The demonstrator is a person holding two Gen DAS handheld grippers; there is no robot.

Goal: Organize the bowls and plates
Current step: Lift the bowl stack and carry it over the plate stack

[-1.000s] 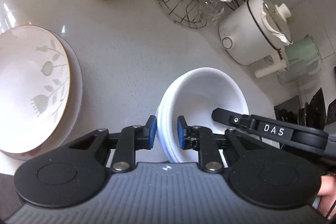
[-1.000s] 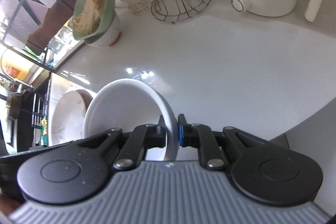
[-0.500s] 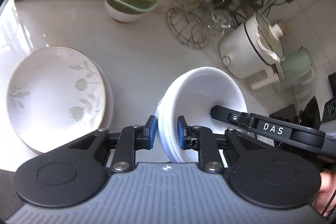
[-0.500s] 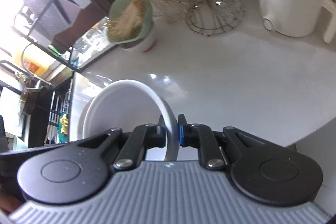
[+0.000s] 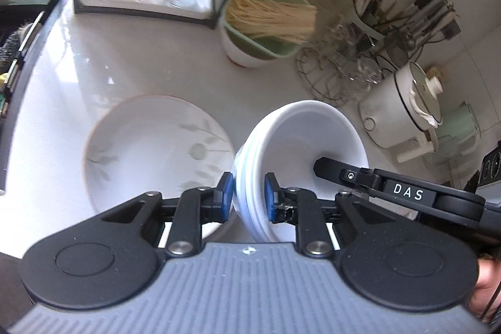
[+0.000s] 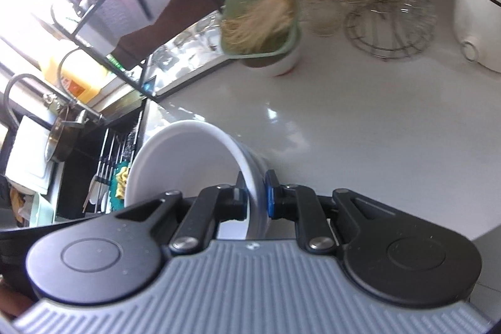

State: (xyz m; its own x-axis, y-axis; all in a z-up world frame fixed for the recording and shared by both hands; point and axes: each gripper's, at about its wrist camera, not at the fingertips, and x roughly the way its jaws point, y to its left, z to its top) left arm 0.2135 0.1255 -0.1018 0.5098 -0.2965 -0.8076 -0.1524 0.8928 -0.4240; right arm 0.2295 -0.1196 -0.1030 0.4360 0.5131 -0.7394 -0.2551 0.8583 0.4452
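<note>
Open counter [image 6: 375, 127] ahead toward 12 and 2 o'clock in the right wrist view. Blocked at 12 by noodle bowl [image 5: 260, 30], at 1 by wire rack [image 5: 332, 74], at 3 by cooker [image 5: 404, 108]. Plate [image 5: 150, 146] at 10, just beside bowls [image 5: 300, 146].

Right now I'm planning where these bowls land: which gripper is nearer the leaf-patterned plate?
Left. The left gripper hangs just beside the leaf-patterned plate; the right gripper grips the stack of white bowls on the far side.
</note>
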